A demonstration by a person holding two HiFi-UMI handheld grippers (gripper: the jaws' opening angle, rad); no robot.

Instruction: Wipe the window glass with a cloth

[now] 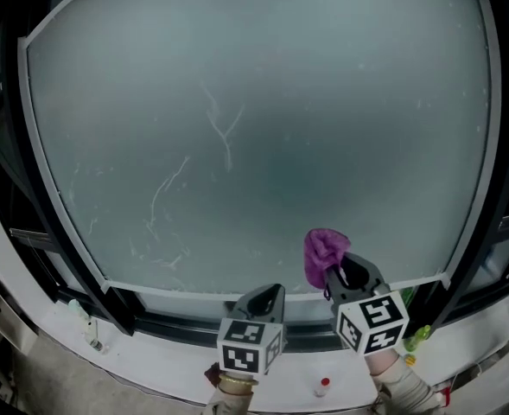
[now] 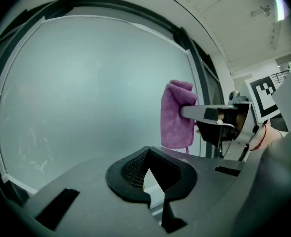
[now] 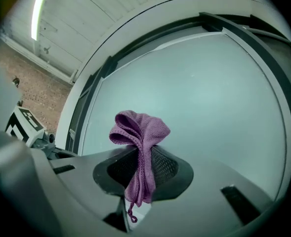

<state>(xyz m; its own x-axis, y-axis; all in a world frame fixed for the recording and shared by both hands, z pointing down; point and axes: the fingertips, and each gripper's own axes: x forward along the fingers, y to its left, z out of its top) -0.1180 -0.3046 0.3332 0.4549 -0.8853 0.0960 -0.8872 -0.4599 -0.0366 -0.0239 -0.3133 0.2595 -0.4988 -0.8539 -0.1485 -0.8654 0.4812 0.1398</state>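
Closest to the head camera, the grey left gripper (image 1: 267, 297) is sitting low at the bottom centre, its two black mesh-padded jaws drawn together to a point and gripping nothing. Just beside it, on the right and slightly farther forward, the grey right gripper (image 1: 339, 273) is pointing up at the pane. Its jaws are pinching a purple, bunched terry cloth (image 1: 324, 251), which is puffing out above the jaw tips, while a folded tail with a loose thread is hanging down between the pads in the right gripper view.

Below the two grippers, a white window sill (image 1: 150, 372) is running across the bottom of the view. A small white bottle with a red cap (image 1: 324, 386) is standing on it between them, and a green object (image 1: 419, 335), too small to identify, is showing just right of the right gripper.

Beyond the sill, a dark window frame (image 1: 124, 315) with a thin white inner edge is enclosing a large, hazy grey-green pane of window glass (image 1: 254, 102). The cloth is lying over the pane's lower right part, close to the bottom edge; whether it is touching the glass is not clear. Pale, thin streaks (image 1: 224, 130) are marking the pane's middle and lower left.
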